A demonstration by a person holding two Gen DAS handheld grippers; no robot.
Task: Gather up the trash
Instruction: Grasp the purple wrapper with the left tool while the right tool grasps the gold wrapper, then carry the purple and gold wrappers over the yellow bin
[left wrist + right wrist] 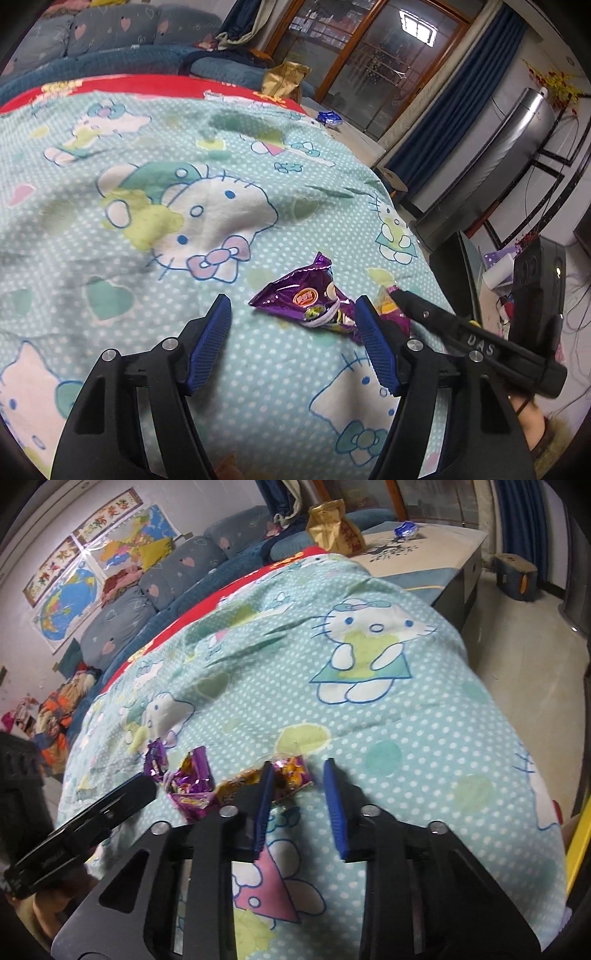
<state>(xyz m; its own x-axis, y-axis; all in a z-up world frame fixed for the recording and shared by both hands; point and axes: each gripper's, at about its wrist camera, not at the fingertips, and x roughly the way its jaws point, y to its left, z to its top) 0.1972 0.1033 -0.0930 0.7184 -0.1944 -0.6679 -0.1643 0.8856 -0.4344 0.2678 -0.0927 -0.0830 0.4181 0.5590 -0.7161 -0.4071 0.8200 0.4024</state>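
Left jaws spread around purple wrapper (314,299), partly hidden, long axis crosswise; right jaws spread, clear wrapper (291,771) between, untouched.

"DAS" on right hand-held gripper (397,295)

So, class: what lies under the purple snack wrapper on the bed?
The purple snack wrapper rests on the teal cartoon-cat blanket. Beside it lies an orange-yellow wrapper. Whatever is beneath the blanket is covered, apart from a red cloth edge showing at the far side.

Crumpled purple wrapper (314,299) & orange-clear wrapper (291,771) lying on cartoon-cat blanket (184,177).
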